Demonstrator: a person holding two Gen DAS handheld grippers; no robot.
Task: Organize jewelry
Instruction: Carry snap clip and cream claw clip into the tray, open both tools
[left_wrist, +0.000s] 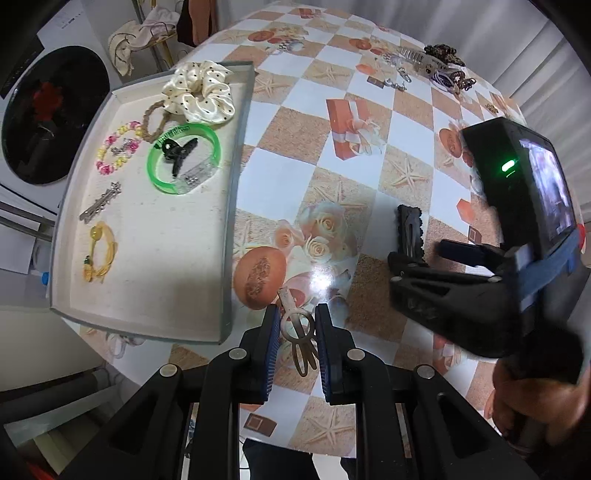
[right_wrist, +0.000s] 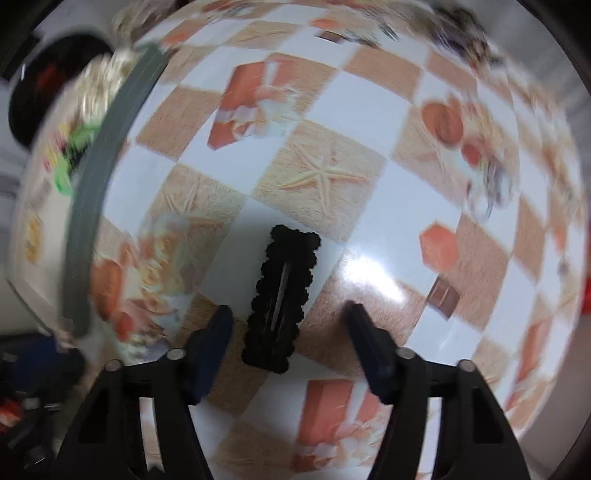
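The left claw is clamped on a beige hair clip above the checkered worktop, beside the grey tray. The right claw is spread wide around a black snap clip lying on the worktop.

A beige hair clip is pinched between blue pads, its prongs pointing back toward the camera, just above the counter. A black scalloped snap clip lies flat on the counter. The grey-rimmed tray holds a dotted cream scrunchie, green bangle, black claw clip, bead bracelet and yellow hair tie.
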